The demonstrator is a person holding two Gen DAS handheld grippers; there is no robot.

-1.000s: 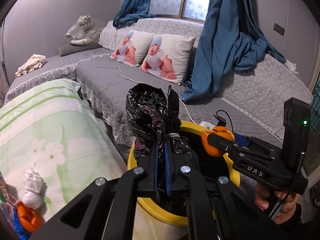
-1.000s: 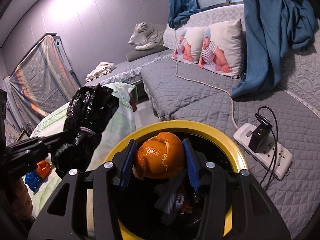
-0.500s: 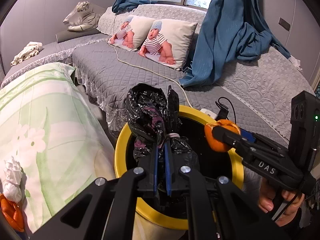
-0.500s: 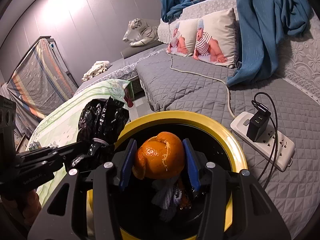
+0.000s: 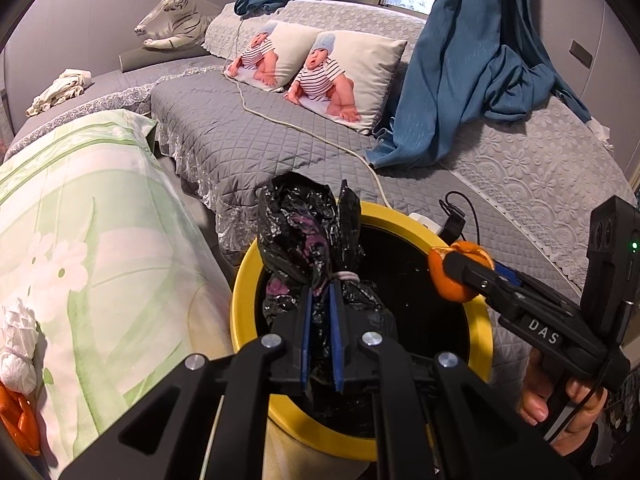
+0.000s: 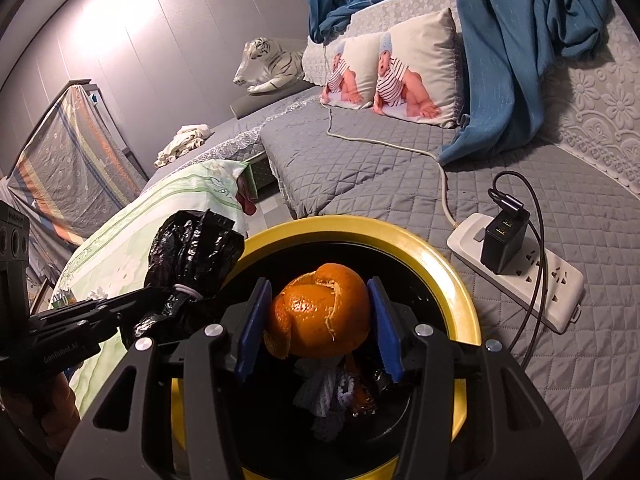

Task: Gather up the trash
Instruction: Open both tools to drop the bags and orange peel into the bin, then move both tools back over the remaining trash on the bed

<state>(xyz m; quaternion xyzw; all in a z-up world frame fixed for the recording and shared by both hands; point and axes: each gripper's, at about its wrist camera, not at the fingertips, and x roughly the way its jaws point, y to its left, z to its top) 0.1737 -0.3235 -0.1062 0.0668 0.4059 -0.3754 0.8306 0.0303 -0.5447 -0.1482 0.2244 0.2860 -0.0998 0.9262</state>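
Note:
A yellow-rimmed bin (image 5: 244,300) with a black inside stands below both grippers. My left gripper (image 5: 322,296) holds a tied black trash bag (image 5: 296,232) by its neck over the bin's left rim. Its jaws are opening, with the bag still pinched between the blue pads. My right gripper (image 6: 320,308) hangs over the bin's mouth (image 6: 440,264) with an orange peel (image 6: 320,312) between its pads. Those jaws are opening too, and the peel still touches both. The right wrist view shows the bag (image 6: 192,248) at left; the left wrist view shows the peel (image 5: 444,284) at right.
Crumpled tissue (image 6: 328,392) lies inside the bin. A white power strip with a black charger (image 6: 516,264) sits on the grey quilt to the bin's right. Left of the bin, a green floral cloth (image 5: 80,240) bears a white tied bundle (image 5: 18,340) and an orange scrap (image 5: 20,424).
Both grippers have sunk closer to the bin, whose rim now looms larger. The pads of each gripper stand slightly wider apart, with the bag and the peel still between them.

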